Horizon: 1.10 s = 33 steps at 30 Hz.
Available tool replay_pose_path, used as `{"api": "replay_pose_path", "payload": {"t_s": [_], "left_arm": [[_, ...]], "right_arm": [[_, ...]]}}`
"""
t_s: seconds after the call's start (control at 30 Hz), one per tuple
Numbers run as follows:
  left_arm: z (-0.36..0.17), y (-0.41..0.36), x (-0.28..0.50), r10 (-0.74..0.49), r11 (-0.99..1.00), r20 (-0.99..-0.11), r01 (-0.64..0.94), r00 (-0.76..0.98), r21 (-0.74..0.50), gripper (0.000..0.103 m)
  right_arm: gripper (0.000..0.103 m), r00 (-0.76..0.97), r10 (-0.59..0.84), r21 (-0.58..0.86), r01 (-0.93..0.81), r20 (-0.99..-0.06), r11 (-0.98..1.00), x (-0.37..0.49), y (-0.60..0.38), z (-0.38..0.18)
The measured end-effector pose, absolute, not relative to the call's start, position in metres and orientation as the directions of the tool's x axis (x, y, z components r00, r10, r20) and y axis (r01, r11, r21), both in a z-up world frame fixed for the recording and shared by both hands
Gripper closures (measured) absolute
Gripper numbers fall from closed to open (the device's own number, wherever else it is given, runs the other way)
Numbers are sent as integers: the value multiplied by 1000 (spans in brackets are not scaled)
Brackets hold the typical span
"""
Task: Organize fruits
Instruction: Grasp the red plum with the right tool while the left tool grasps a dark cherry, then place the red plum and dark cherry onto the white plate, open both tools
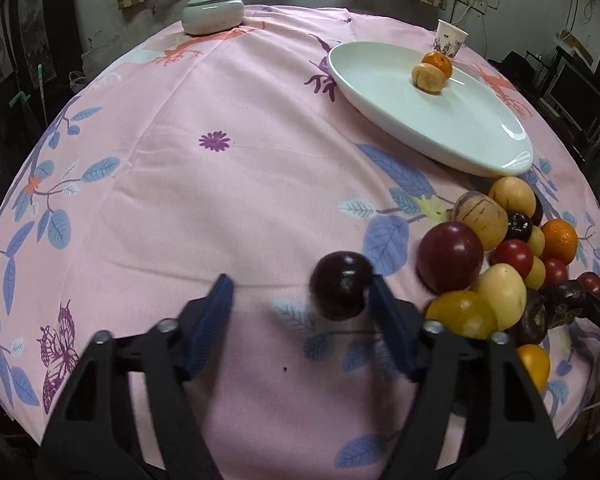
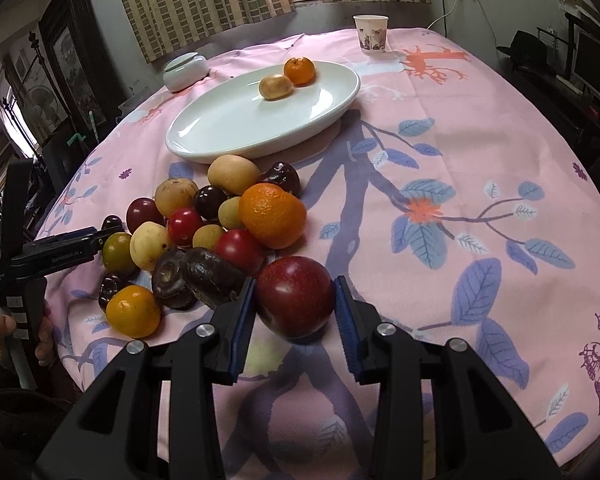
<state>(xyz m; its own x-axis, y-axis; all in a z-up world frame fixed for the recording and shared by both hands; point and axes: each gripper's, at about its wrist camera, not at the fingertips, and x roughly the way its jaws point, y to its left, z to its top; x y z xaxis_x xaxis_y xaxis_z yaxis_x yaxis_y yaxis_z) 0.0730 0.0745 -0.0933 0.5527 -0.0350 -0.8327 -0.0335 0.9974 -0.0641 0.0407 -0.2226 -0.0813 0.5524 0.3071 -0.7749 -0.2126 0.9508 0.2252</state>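
Right gripper [image 2: 295,304]: clamped on the red plum [image 2: 294,296], one blue pad on each flank, fruit sitting on the cloth at the near edge of the pile.
Left gripper [image 1: 300,304]: jaws not clenched; a dark plum [image 1: 342,285] rests against the right-hand pad, and there's clear cloth between it and the left pad [image 1: 214,312]. No squeeze yet.
Red plum, handling: round, glossy, likely slippery and easily bruised; I'd hold it across the widest part, as now, and press gently.
Dark plum, handling: smaller and shiny, likely to roll away if nudged; centre it between the pads before closing.
Fruit pile [image 2: 204,232]: oranges, red and yellow fruit and dark lumpy ones packed touching each other, just left of the red plum; lifting one could set neighbours rolling.
White plate [image 2: 228,128]: beyond the pile, carrying a tan fruit [image 2: 275,87] and an orange [image 2: 299,70] side by side; plenty of bare plate left, the likely drop spot.
Tablecloth [image 2: 460,152]: pink, soft, slightly creased.
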Motion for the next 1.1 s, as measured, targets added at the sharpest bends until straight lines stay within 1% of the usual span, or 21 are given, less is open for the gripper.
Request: {"api": "replay_pose_path", "payload": {"t_s": [0.03, 0.07, 0.17, 0.37, 0.73, 1.1], "left_arm": [[-92, 75, 72, -50, 996, -831, -28, 554, -79, 64], [-91, 75, 72, -79, 994, -830, -17, 553, -106, 75], [-90, 75, 68, -121, 989, -825, -3, 552, -147, 76], [-78, 70, 58, -162, 984, -799, 30, 579, -178, 76], [-44, 50, 36, -224, 974, -746, 127, 628, -186, 76], [-35, 31, 45, -247, 969, -746, 180, 619, -171, 76]], "right_arm": [[64, 552, 308, 227, -213, -774, 950, 40, -223, -81], [64, 552, 310, 230, -211, -774, 950, 40, -223, -81], [64, 555, 311, 234, -208, -772, 950, 38, -222, -81], [64, 558, 312, 233, -210, -769, 949, 35, -220, -79], [64, 591, 337, 228, -253, -732, 940, 26, -210, -58], [64, 582, 410, 258, -328, -702, 909, 47, -192, -45]]}}
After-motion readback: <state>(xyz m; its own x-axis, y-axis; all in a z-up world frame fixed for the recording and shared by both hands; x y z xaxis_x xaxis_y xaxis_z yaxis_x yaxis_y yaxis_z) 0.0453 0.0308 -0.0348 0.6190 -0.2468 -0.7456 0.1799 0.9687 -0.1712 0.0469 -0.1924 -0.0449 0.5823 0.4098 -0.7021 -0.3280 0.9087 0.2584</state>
